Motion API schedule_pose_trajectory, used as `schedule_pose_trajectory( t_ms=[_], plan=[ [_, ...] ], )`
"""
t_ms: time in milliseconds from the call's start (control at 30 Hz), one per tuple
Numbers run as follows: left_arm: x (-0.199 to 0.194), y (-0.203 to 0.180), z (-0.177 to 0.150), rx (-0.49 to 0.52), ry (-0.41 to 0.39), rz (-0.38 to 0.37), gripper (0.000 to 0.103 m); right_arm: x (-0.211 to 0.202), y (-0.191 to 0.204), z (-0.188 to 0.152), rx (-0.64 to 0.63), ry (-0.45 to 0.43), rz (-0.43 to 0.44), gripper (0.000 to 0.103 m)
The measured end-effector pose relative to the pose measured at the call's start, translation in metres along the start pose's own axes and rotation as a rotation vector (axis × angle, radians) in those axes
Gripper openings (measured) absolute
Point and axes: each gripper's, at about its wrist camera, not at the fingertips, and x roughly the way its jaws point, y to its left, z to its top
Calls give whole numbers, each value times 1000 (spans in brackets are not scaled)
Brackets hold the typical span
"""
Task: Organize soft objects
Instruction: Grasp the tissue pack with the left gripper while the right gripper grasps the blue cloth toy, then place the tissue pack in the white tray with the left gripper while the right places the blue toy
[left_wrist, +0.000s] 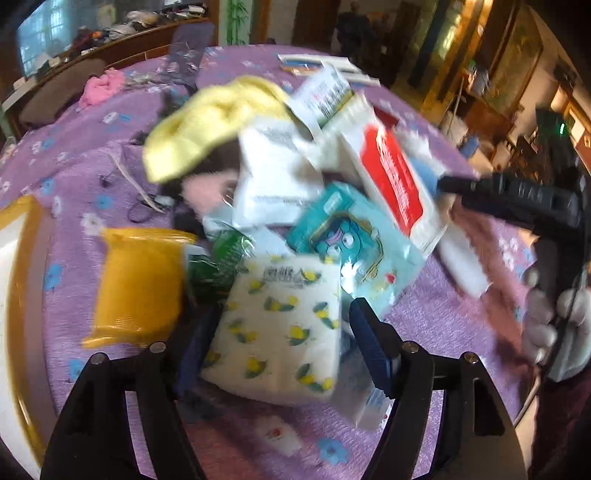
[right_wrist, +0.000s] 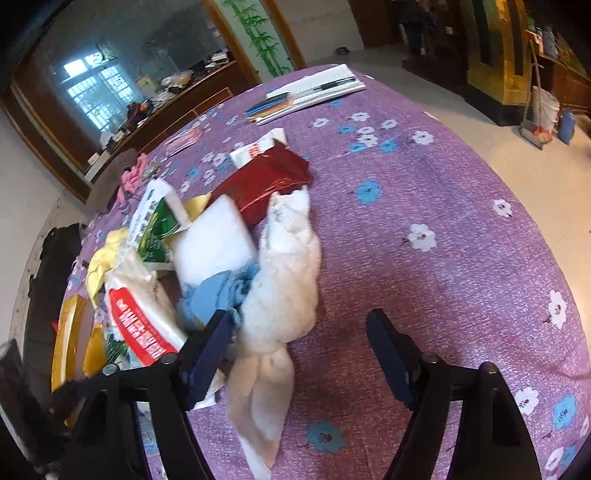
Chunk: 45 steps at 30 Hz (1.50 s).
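**Two grippers over a heap of soft packs on the purple cloth**

In the left wrist view, a yellow-rimmed tray (left_wrist: 14, 236) sits at the far left edge, with an orange-yellow sponge (left_wrist: 140, 280) just beside it. At lower centre the left gripper (left_wrist: 280, 332) has its fingers on either side of a lemon-print tissue pack (left_wrist: 280, 332); the picture is blurred, so I cannot tell whether the pads press on it. Above the pack lie a teal cartoon packet (left_wrist: 351, 240) and a red-and-white pack (left_wrist: 391, 181), with a pale yellow cloth (left_wrist: 214, 125) at upper centre. The right gripper (left_wrist: 443, 183) reaches in from the right edge.

In the right wrist view, the red-and-white pack (right_wrist: 142, 317) lies at lower left, a blue cloth (right_wrist: 218, 291) beside it, then a white fluffy cloth (right_wrist: 284, 280) running down the middle. The right gripper (right_wrist: 299, 350) stands apart, nothing clamped; the fluffy cloth lies between its fingers, near the left one. All rests on the purple flowered tablecloth (right_wrist: 443, 206).
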Motion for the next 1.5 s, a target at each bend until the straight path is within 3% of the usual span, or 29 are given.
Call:
schedule_pose_trajectory(
  t_ms=[67,167,300,333,367,733,867,1033,1133,1300,1500],
  plan=[
    [-3,-5,-3,20,-12,21,55,0,0,0,9,1,11,65],
    [-14,1,-7,-32,-10,-40,53,4,7,0,-2,11,13,59],
    [-39,7,-13,-56,-62,-59,53,16,11,0,4,36,39,53],
    [-45,8,-15,-59,-76,-63,53,17,10,1,11,35,63,42],
    [-52,10,-18,-66,-91,-64,53,16,9,0,18,31,73,40],
    [-130,33,-38,-157,-212,-123,54,-77,11,-28,2,-127,131,39],
    [-183,52,-54,-166,-306,-92,54,-111,29,-31,-60,-178,157,39],
    [-240,76,-65,-182,-370,-20,54,-123,47,-31,-115,-196,165,41],
    [-274,87,-71,-172,-406,46,54,-116,60,-35,-167,-161,161,44],
    [-307,100,-86,-169,-437,110,54,-59,64,-37,-150,-21,117,44],
    [-298,105,-98,-184,-424,93,54,-39,55,-39,-125,-5,76,44]
  ],
)
